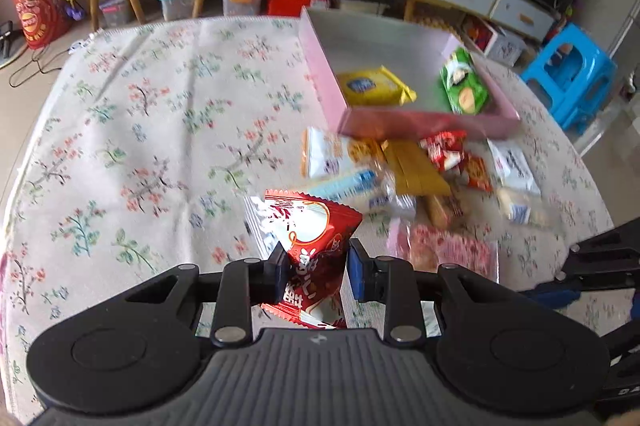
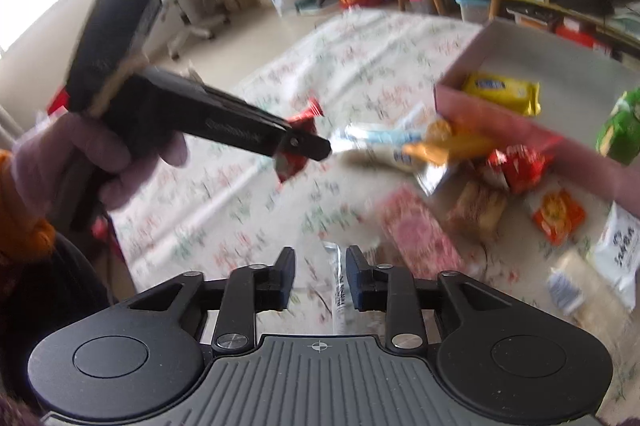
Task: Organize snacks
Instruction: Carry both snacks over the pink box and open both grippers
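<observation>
- The left gripper [image 1: 314,268] is clamped on a red snack packet [image 1: 308,226], lifted off the floral tablecloth [image 1: 140,129]; the right wrist view shows the same packet [image 2: 298,141] pinched at the tip of that gripper [image 2: 308,145], short of the box
- The right gripper [image 2: 320,276] has a thin clear wrapper [image 2: 339,290] standing between its fingers; the picture is blurred and a gap shows on each side, so I cannot tell whether it grips the wrapper or is merely parted above it
- The pink box [image 1: 424,123] sits on the far right part of the table and already holds two items: a yellow biscuit pack [image 1: 374,87] and a green snack pack [image 1: 464,85] against its right wall
- Most of its floor is bare, so there is plenty of room left
- Still outside, heaped just in front of the box's near wall: a white-and-blue pack [image 1: 352,181], a gold packet [image 1: 416,167], small red wrappers [image 1: 446,149], a white pouch [image 1: 514,163] and a pink patterned pack [image 1: 444,252], among others too blurred to name
- My judgement: the job is early on, roughly two in and a good many to go, with the red packet likely next into the box
</observation>
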Tool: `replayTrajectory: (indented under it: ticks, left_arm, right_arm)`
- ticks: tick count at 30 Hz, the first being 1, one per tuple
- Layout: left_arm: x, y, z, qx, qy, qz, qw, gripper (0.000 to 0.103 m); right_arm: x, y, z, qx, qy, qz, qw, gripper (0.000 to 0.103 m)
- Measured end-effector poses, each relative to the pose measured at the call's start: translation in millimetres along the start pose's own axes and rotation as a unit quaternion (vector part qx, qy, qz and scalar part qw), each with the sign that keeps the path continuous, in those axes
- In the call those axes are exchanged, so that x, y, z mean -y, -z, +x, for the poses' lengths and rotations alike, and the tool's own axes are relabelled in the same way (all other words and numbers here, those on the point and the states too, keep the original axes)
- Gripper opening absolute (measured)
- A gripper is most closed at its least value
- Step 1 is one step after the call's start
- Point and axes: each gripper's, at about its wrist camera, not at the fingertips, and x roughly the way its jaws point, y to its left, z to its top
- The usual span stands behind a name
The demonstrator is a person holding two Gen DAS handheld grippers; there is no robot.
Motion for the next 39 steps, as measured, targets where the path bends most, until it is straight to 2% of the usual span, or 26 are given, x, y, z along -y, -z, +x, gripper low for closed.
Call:
replayTrajectory:
  ticks: [4,6,8,10,11,12,13,15,22,30,39]
  left_arm:
    - [5.7,5.4,4.0,-0.014,0.003,0.015,0.9998,0.027]
    - [8.5,7.0,5.7,-0.019,0.004,0.021,0.9996,0.027]
    - [10.7,7.6,6.6,-0.021,0.006,0.025,0.9994,0.027]
    - [11.9,7.6,6.4,-0.021,0.006,0.027,0.9994,0.027]
    - [12.2,7.3,6.4,-0.021,0.006,0.028,0.9994,0.027]
    - [12.2,6.9,6.1,-0.020,0.006,0.028,0.9994,0.027]
    - [12.3,6.7,5.5,-0.019,0.005,0.027,0.9994,0.027]
    - [11.7,5.8,4.1,-0.017,0.004,0.025,0.9995,0.027]
    - [10.4,-2.2,-1.9,-0.001,-0.008,0.019,0.9998,0.027]
    - [14.7,-19.1,-1.4,0.016,-0.019,0.010,0.9996,0.027]
    - [30.5,-46.2,12.7,0.027,-0.017,-0.012,0.9994,0.027]
  right_arm:
    - [2.9,8.5,15.0,-0.043,0.028,-0.006,0.999,0.042]
    - [1.3,11.2,19.3,-0.052,0.046,-0.013,0.997,0.054]
    - [-0.9,12.4,22.9,-0.062,0.053,-0.025,0.996,0.054]
    - [-3.5,14.9,28.5,-0.072,0.062,-0.034,0.995,0.054]
    - [-4.8,16.8,31.9,-0.078,0.069,-0.040,0.994,0.047]
    - [-6.6,19.2,35.7,-0.083,0.078,-0.048,0.992,0.034]
    - [-8.1,20.2,37.7,-0.086,0.087,-0.055,0.991,0.029]
    - [-9.9,19.3,36.6,-0.081,0.088,-0.060,0.991,0.030]
    - [-3.4,-4.2,15.3,-0.041,0.033,-0.003,0.999,0.030]
    - [19.5,-33.4,-5.3,0.009,0.054,0.031,0.998,0.030]
    - [74.0,-57.2,-26.3,0.058,0.083,0.122,0.987,0.030]
